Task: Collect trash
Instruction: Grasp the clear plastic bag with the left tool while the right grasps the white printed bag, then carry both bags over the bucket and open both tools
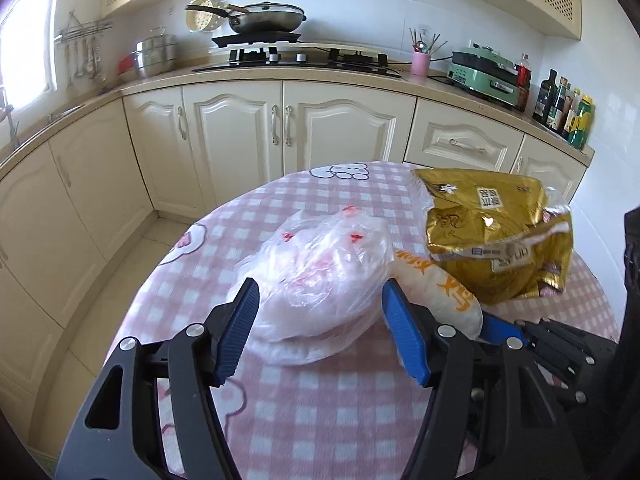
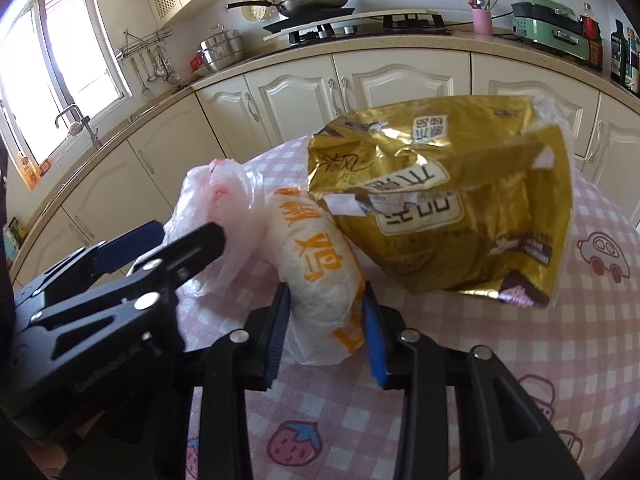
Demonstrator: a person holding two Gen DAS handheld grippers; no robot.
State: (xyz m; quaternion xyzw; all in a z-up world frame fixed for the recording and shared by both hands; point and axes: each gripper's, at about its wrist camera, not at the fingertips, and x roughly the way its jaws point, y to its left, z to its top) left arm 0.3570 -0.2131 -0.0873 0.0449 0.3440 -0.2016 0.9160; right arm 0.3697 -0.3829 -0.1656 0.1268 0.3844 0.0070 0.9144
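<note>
Three pieces of trash lie on the round table with the pink check cloth (image 1: pixel 328 420). A crumpled clear plastic bag (image 1: pixel 320 272) with red print sits between the fingers of my left gripper (image 1: pixel 319 300), which is open around it; the blue pads stand at its sides. Right of it is a white packet with orange characters (image 2: pixel 316 272), and my right gripper (image 2: pixel 326 294) is shut on its near end. Behind the packet rests a torn gold foil bag (image 2: pixel 460 200). In the left wrist view the packet (image 1: pixel 440 296), the gold bag (image 1: pixel 492 232) and the right gripper (image 1: pixel 494 326) also show.
The left gripper (image 2: pixel 186 236) crowds the left of the right wrist view, close beside the packet. Cream cabinets (image 1: pixel 240 128) and a counter run behind the table, with a hob and pan (image 1: pixel 264 20), a pink cup (image 1: pixel 421 62), a green appliance (image 1: pixel 484 76) and bottles (image 1: pixel 568 112).
</note>
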